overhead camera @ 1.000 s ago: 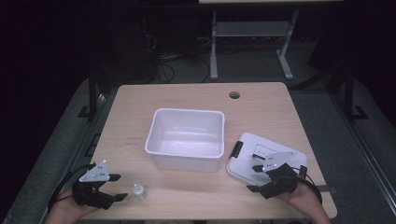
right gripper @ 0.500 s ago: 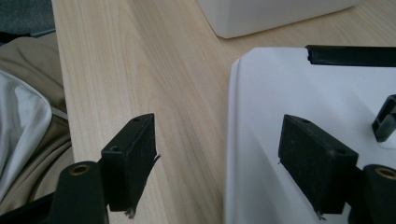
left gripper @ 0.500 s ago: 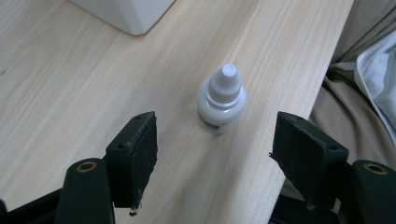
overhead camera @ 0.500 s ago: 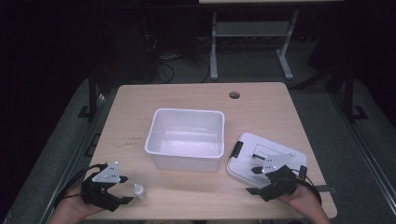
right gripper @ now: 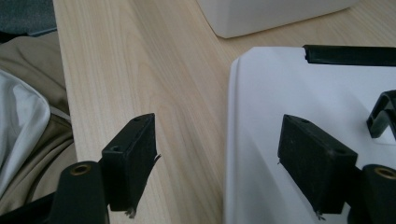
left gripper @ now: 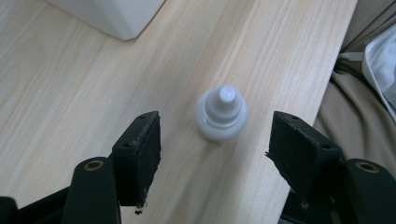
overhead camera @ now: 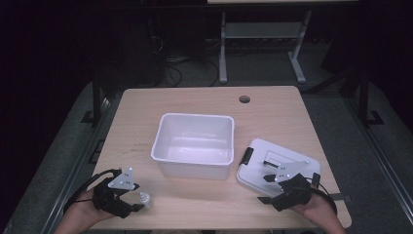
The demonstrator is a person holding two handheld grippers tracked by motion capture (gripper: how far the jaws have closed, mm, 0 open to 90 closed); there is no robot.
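Near the tabletop's front left corner, the left gripper (left gripper: 215, 144) spreads wide around an upright small bottle (left gripper: 221, 115), not touching it. The right gripper (right gripper: 217, 154), also wide, straddles the lid's (right gripper: 280, 116) edge.

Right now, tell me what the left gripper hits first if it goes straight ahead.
Probably the small white bottle: it stands upright on the table, centred ahead of the left gripper, whose jaws are open.

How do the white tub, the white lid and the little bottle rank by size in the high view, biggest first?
1. White tub, the largest.
2. White lid, flat on the table beside it, somewhat smaller as seen here.
3. Little bottle, by far the smallest, standing by the left gripper.
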